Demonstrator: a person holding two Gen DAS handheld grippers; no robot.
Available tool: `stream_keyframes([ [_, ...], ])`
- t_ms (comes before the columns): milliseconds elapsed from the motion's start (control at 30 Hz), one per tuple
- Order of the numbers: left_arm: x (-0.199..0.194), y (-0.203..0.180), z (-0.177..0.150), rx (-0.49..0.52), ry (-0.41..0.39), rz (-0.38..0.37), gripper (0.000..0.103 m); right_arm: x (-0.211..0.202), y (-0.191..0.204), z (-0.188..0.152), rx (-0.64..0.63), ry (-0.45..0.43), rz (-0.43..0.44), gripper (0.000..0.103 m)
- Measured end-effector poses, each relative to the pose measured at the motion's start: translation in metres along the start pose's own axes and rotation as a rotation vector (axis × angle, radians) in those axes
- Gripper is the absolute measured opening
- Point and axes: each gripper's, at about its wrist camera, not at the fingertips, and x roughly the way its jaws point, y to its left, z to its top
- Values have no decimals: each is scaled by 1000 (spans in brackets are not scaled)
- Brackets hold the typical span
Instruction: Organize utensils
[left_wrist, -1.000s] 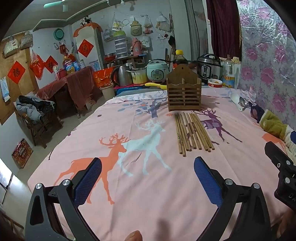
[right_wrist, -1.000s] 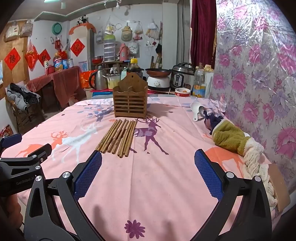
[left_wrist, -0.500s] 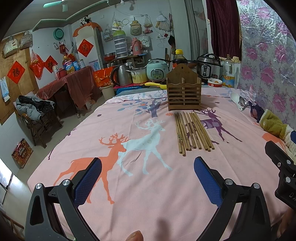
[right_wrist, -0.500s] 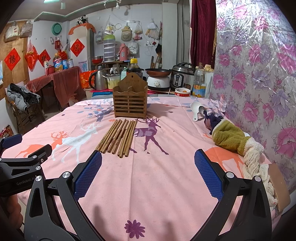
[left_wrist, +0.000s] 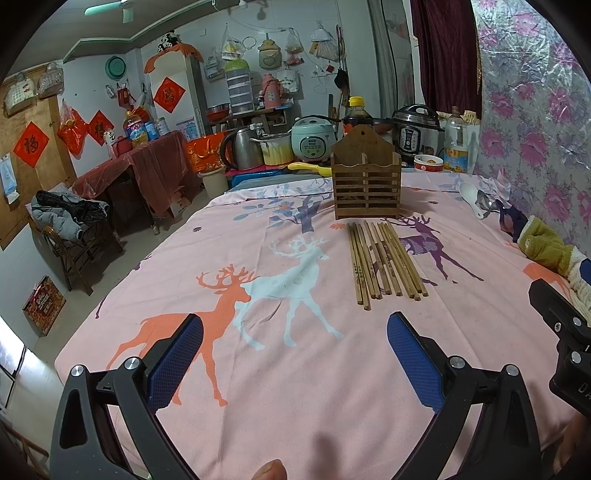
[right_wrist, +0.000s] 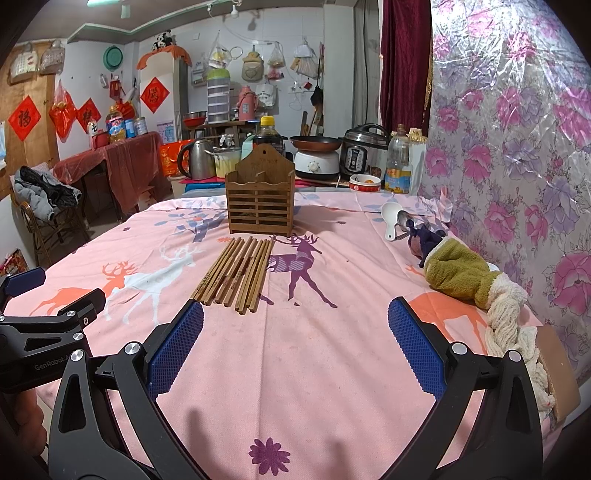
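Observation:
Several wooden chopsticks (left_wrist: 384, 260) (right_wrist: 236, 273) lie side by side on the pink deer-print tablecloth (left_wrist: 280, 369) (right_wrist: 314, 350). Just behind them stands a slatted wooden utensil holder (left_wrist: 366, 184) (right_wrist: 260, 205), upright. My left gripper (left_wrist: 294, 343) hovers open near the table's front edge, well short of the chopsticks, nothing between its blue pads. My right gripper (right_wrist: 295, 330) is open too, empty, with the chopsticks ahead and slightly left. A white spoon (left_wrist: 472, 195) (right_wrist: 390, 218) and a metal spoon (right_wrist: 404, 225) lie at the far right.
A green and cream cloth bundle (right_wrist: 469, 280) (left_wrist: 546, 247) lies along the right edge by the floral wall covering. Behind the table stand a kettle (left_wrist: 242, 147), rice cookers (left_wrist: 313, 138), a bottle (right_wrist: 267, 134) and a small bowl (right_wrist: 365, 182). A chair with clothes (left_wrist: 68, 221) stands left.

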Motion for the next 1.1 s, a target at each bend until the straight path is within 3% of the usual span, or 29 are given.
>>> stream_keyframes([
  [367,11,0,-4,-5,24,-2,97,6,-1,-5,12,19,5,97],
  [500,21,4,-5,-22,101,-21,97,12,0,-7,21,37,3,97],
  [667,39,14,-9,-45,111,-20,97,25,-4,-11,27,76,-10,97],
  [833,77,20,-15,-79,221,-51,97,56,-9,-17,37,164,-7,97],
  [1000,113,19,-13,-36,285,-57,97,90,-9,-15,31,246,15,97],
  [1100,133,14,-6,-40,364,-136,97,116,-7,-2,18,292,39,97],
])
